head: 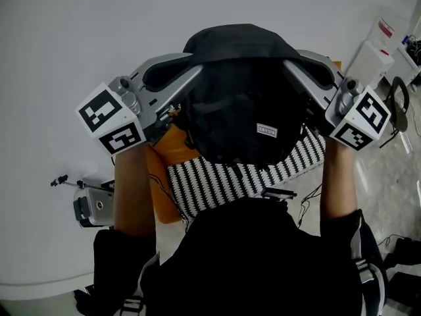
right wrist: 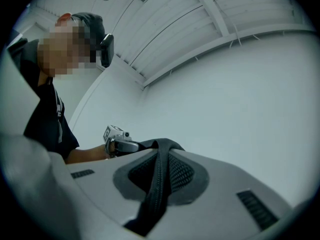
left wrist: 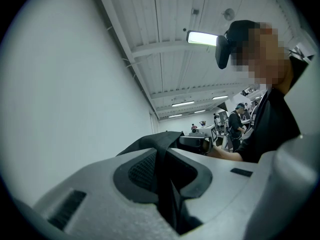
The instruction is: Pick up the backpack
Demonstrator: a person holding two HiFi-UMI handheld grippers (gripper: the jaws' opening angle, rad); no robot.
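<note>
A: Judging from the head view, how far along was the pick-up?

B: As good as done, I'd say. The backpack (head: 237, 104) hung in the upper middle of the frame, in front of the person's chest. The left gripper (head: 191, 68) was at its left and the right gripper (head: 293, 60) at its right. It covered part of a striped thing (head: 217, 180) and an orange thing (head: 164, 147) below it. Nothing visible bore its weight but the grippers.

A: And the fingers?

B: Narrow on both sides, each pair clamped on a strap. In the left gripper view the fingers (left wrist: 100, 199) pinched a black strap (left wrist: 167, 184) that ran up out of the gap. In the right gripper view the right fingers (right wrist: 235, 181) pinched a webbing strap (right wrist: 156, 184) the same way.

A: What was left, then?

B: Little, in my judgement: keep both grips and hold it clear. Whether the bag's lower end had fully cleared what lay beneath, the view couldn't show.

A: Which way did it point?

B: The rounded end lay toward the top of the frame, away from the person. The other end lay toward the lower middle, near the chest. Its label (head: 266, 130) faced the camera. I took the long axis to run top to bottom in the frame. The steep view foreshortened it, though, so length and width looked nearly alike.
</note>
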